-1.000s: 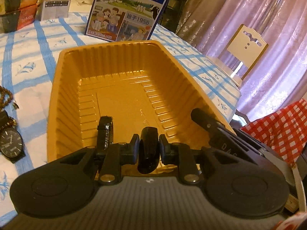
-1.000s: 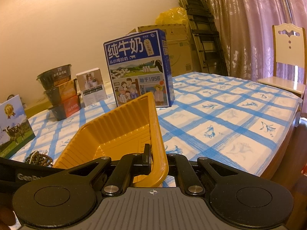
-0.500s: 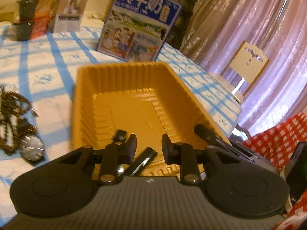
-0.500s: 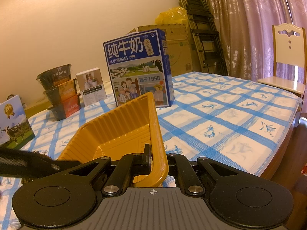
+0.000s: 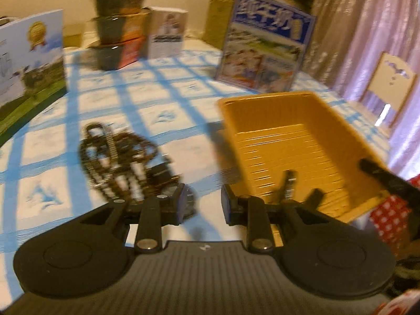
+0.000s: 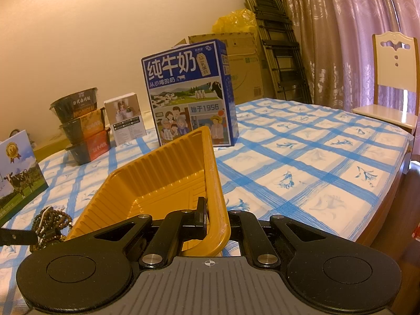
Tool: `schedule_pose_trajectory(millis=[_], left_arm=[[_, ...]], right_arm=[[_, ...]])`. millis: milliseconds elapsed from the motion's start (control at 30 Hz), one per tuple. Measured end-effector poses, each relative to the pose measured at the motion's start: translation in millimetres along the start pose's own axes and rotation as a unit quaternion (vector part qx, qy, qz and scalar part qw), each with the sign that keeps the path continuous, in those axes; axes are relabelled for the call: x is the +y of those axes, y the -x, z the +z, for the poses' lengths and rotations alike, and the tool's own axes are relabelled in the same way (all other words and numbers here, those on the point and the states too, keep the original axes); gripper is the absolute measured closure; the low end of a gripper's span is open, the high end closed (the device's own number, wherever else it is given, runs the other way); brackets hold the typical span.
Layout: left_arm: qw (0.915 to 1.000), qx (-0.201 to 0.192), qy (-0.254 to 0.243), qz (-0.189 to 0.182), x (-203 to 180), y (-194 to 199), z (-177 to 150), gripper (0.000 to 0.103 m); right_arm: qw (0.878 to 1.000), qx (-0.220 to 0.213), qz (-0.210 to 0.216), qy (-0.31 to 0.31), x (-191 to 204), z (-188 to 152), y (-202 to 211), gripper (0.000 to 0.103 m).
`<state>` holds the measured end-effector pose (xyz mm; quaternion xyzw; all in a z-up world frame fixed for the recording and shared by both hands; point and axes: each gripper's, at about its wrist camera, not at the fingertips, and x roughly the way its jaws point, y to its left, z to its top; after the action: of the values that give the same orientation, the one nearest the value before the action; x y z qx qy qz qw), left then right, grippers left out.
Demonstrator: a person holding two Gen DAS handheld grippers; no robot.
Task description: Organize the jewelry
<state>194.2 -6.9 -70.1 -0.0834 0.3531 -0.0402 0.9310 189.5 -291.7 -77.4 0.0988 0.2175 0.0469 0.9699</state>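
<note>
The left gripper (image 5: 200, 204) stands a little open, nothing between its pads. Just past it at eleven o'clock lies a blurred tangle of bead strings (image 5: 115, 155) on the checked tablecloth (image 5: 168, 99), with what may be a watch (image 5: 187, 195) beside the left finger. At two o'clock sits the ribbed yellow tray (image 5: 296, 120), a dark item (image 5: 287, 183) inside. The right gripper (image 6: 216, 220) pinches the tray's near wall. Risk, I judge: looped beads may snag together and drag neighbours, or the clamped tray tips.
</note>
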Motion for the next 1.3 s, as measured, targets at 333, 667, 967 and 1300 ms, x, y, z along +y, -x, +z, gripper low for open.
schedule_pose_trajectory(millis=[333,667,967,1300], left_arm=[[0.9996,0.013,0.000,0.027,28.1,-18.7,-0.7,0.078],[0.9993,0.030,0.022,0.001,46.9,-45.0,4.9,0.079],[0.9949,0.045,0.075,-0.049,61.4,-62.7,8.1,0.087],[0.9936,0.029,0.096,-0.054,77.3,-50.6,17.1,0.099]], right_arm=[[1.000,0.001,0.000,-0.002,-0.1,-0.2,-0.1,0.098],[1.000,0.002,0.000,-0.005,-3.2,-2.5,-0.9,0.098],[1.000,0.003,0.000,-0.007,-4.5,-3.5,-1.3,0.098],[1.000,0.004,-0.001,-0.010,-6.8,-5.4,-2.2,0.098]])
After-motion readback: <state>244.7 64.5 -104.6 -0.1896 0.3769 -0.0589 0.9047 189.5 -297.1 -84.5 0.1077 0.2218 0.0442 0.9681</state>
